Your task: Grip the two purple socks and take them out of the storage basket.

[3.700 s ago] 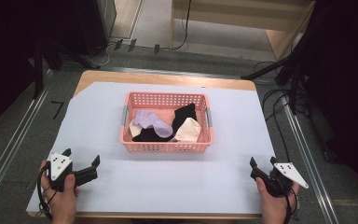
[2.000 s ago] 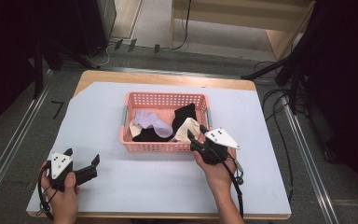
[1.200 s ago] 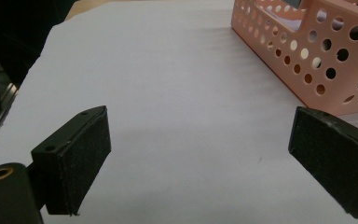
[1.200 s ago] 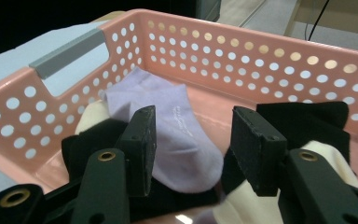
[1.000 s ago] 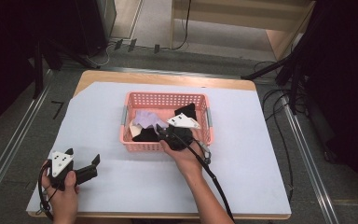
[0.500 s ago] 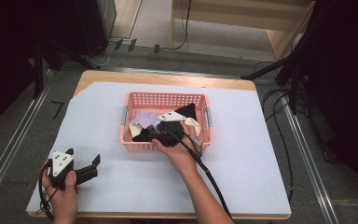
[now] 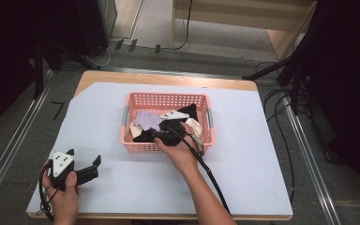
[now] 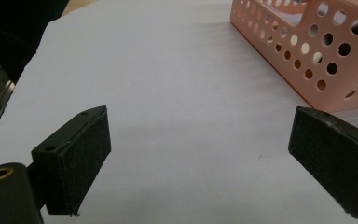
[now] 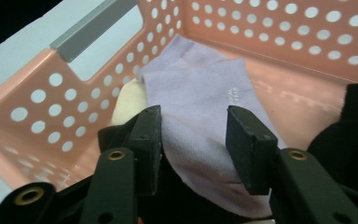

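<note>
Reaching into the pink basket at the centre of the high view, the right gripper sits low over the clothes, its grey plate above the pile. Right hand and forearm come up from the bottom edge; a cable trails back along the arm toward lower right.

Right gripper view: the two black jaws stand partly apart, one on each side of a lilac sock. The sock lies flat between them, running from frame centre up toward the basket's far perforated wall. Whether the pads press the cloth or only flank it cannot be told; a gap shows beside the right pad. Black fabric lies at the right edge and under the jaws; a cream piece lies left of the sock, against the basket wall with the grey handle bar at upper left.

High view, basket contents: lilac sock left of centre, black cloth upper right, cream cloth at right.

Left gripper, lower left of the high view, held in the left hand over the white sheet covering the table, well apart from the basket. Left gripper view: jaws wide apart, nothing between them, white sheet below, basket corner at upper right.
</note>
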`<state>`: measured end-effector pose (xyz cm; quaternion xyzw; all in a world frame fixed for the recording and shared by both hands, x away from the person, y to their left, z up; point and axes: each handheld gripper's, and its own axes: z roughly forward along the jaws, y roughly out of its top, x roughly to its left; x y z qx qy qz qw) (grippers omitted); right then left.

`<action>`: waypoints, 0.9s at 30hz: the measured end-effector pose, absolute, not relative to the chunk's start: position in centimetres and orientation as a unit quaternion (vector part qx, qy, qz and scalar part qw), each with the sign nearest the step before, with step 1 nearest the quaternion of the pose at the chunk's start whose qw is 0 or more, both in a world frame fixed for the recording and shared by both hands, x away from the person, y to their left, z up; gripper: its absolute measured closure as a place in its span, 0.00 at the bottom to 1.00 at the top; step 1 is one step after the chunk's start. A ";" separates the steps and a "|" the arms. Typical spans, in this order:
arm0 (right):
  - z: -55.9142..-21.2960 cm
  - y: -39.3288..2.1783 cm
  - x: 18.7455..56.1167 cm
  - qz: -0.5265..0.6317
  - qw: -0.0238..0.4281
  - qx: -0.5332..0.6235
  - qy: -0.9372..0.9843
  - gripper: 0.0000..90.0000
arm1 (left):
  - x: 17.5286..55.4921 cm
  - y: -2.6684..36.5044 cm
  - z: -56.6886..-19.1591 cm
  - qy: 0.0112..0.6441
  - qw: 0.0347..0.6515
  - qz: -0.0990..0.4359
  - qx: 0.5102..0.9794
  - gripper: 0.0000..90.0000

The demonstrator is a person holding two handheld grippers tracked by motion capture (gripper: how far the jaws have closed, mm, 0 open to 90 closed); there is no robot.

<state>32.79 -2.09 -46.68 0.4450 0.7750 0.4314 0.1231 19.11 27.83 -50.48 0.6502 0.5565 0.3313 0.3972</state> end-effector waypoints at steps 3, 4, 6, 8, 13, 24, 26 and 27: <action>-46.6 -2.1 32.8 0.433 0.128 0.449 0.771 0.56 | 19.2 27.8 -50.5 0.556 0.397 0.330 0.651 0.07; -46.5 -2.1 32.9 0.432 0.129 0.448 0.772 0.56 | 19.2 27.8 -50.5 0.557 0.397 0.330 0.651 0.07; -46.5 -2.0 33.0 0.427 0.126 0.454 0.772 0.57 | 19.2 27.8 -50.5 0.556 0.397 0.330 0.651 0.07; -46.4 -2.0 33.1 0.424 0.124 0.455 0.773 0.57 | 19.2 27.8 -50.5 0.556 0.397 0.330 0.651 0.07; -46.1 -2.2 33.5 0.417 0.117 0.474 0.767 0.61 | 19.2 27.8 -50.5 0.557 0.396 0.329 0.652 0.07; -46.5 -1.9 34.1 0.394 0.144 0.478 0.772 0.66 | 19.2 27.8 -50.5 0.558 0.395 0.327 0.653 0.07; -46.6 -1.8 34.2 0.390 0.148 0.478 0.773 0.70 | 19.2 27.8 -50.5 0.558 0.395 0.327 0.652 0.07; -46.7 -1.8 34.2 0.383 0.157 0.478 0.775 0.81 | 19.2 27.8 -50.5 0.559 0.396 0.326 0.652 0.07</action>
